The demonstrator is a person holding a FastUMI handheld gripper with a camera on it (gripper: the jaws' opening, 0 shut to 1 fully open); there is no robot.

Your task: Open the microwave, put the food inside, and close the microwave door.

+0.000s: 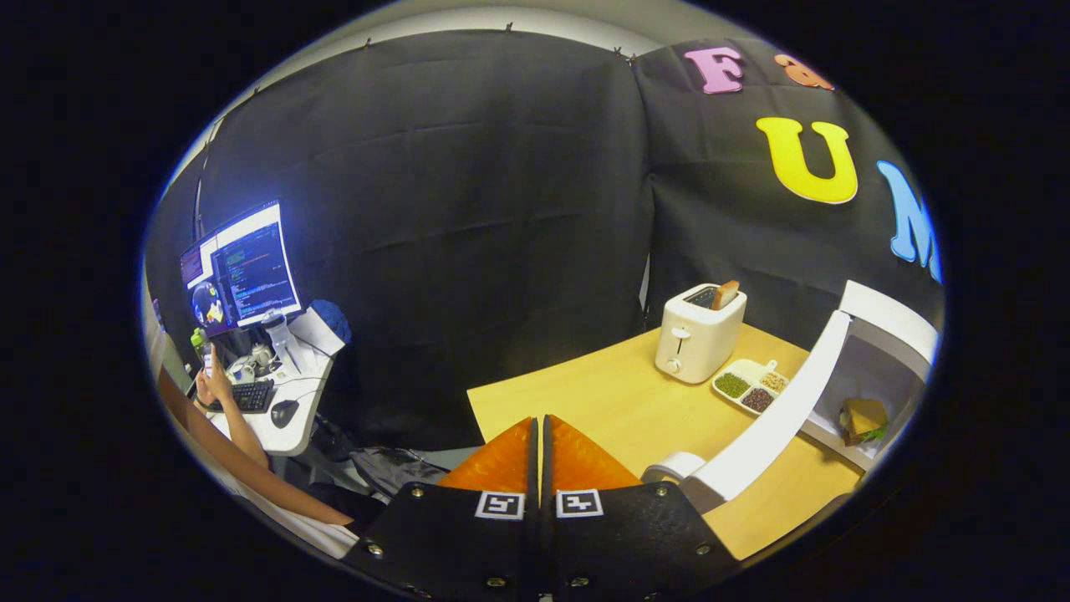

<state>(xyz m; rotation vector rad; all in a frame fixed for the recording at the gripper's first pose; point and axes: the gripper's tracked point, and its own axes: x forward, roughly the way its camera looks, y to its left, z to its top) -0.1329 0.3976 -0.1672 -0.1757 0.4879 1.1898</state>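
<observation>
Gripper (pixel 539 439) fingers pressed together (holding nothing), microwave door (pixel 773 422) open beside

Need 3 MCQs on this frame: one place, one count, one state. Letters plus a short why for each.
1. Where is the sandwich?
A. On the table beside the toaster
B. Inside the microwave
C. Between the gripper's fingers

2. How many compartments does the white divided dish hold?
A. One
B. Three
C. Five

3. What state is the microwave door in?
A. Open
B. Fully shut
C. Off and lying flat on the table

Answers:
1 B: the sandwich sits on the floor of the microwave cavity, beyond the door.
2 B: three fills show, one green, one pale, one dark, next to the toaster.
3 A: the door swings out over the wooden table, leaving the cavity exposed; the gripper, fingers together with nothing between them, is off to the door's side.
</observation>
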